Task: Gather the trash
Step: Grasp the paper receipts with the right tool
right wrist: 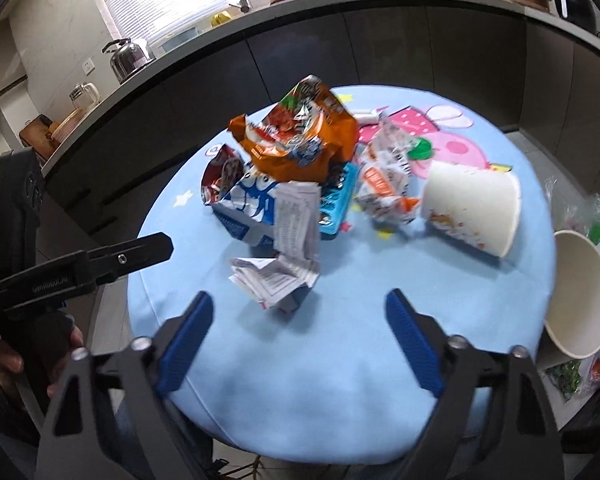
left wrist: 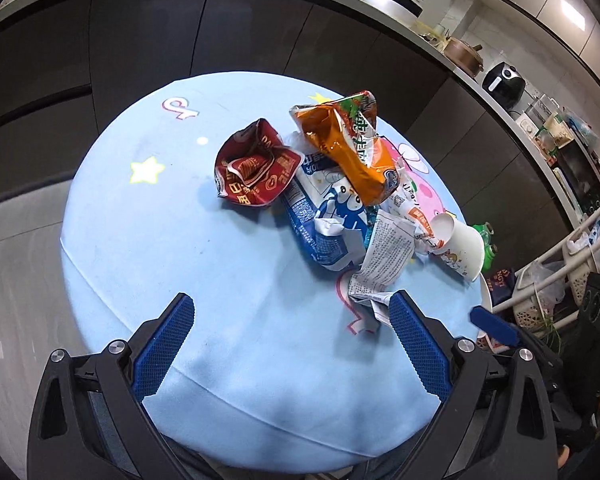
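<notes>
A heap of trash lies on a round table with a light blue cloth [left wrist: 148, 248]. It holds a crumpled red bag [left wrist: 256, 172], an orange snack bag [left wrist: 348, 140], a blue and white bag [left wrist: 324, 216], a printed paper leaflet [left wrist: 384, 256] and a tipped white paper cup [left wrist: 460, 244]. My left gripper [left wrist: 292, 320] hangs open and empty over the near left of the table, short of the heap. My right gripper [right wrist: 300, 308] is open too. The folded leaflet [right wrist: 276, 276] lies just beyond its fingertips, untouched. The cup [right wrist: 472, 208] lies farther right.
A second, larger paper cup [right wrist: 580, 296] sits at the table's right edge beside plastic bags. A teal tray [right wrist: 336, 204], a white-orange wrapper [right wrist: 388, 184] and a green lid [right wrist: 420, 148] lie in the heap. A dark kitchen counter [right wrist: 340, 40] curves behind. A white rack [left wrist: 560, 264] stands right.
</notes>
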`<state>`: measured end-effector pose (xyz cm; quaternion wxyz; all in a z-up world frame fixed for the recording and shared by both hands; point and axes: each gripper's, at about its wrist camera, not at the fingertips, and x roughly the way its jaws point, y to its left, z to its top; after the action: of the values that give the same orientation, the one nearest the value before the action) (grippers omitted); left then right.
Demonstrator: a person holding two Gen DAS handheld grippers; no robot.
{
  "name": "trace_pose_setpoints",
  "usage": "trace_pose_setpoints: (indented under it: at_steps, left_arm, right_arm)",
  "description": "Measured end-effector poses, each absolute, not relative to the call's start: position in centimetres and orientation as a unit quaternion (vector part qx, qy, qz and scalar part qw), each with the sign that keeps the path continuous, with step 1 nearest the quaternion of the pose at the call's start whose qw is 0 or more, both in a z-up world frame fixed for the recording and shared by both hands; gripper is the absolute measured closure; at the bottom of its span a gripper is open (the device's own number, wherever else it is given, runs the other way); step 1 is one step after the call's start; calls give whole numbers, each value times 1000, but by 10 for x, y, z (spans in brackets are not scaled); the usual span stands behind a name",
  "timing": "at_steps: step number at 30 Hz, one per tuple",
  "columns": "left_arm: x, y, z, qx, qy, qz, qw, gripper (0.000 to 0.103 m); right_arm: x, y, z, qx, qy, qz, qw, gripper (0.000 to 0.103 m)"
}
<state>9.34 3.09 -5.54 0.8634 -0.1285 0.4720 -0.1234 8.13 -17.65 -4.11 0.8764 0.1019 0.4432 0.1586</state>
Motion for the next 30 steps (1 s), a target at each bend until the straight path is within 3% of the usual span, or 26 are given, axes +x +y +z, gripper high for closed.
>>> trace_pose_setpoints:
  at_steps: [4, 16, 17, 18, 20, 22, 30]
  left_arm:
    - [94, 37, -57, -138, 471, -124, 862, 11]
    - [113, 46, -43, -126, 451, -124, 875, 17]
    - [119, 48, -41, -127, 448, -124, 876, 18]
    - [125, 51, -41, -128, 446, -122, 877, 21]
    - [139, 57, -42, -134, 449, -115, 876, 26]
    - [151, 63, -45, -139, 451, -114, 874, 31]
    - [212, 76, -68, -125, 470, -110, 867, 39]
  right_arm:
    - [90, -152, -49, 80, 457, 167, 870, 37]
    - [112, -133, -62, 62, 467, 167, 866, 40]
    - [113, -135, -65, 65, 472, 166, 864, 44]
    - [114, -136, -67, 68, 475, 166, 861, 57]
    - [113, -140, -68, 70, 479, 166, 859, 71]
    - [110, -144, -68, 74, 478, 171, 858, 100]
    - [101, -163, -61, 82, 470, 163, 864, 99]
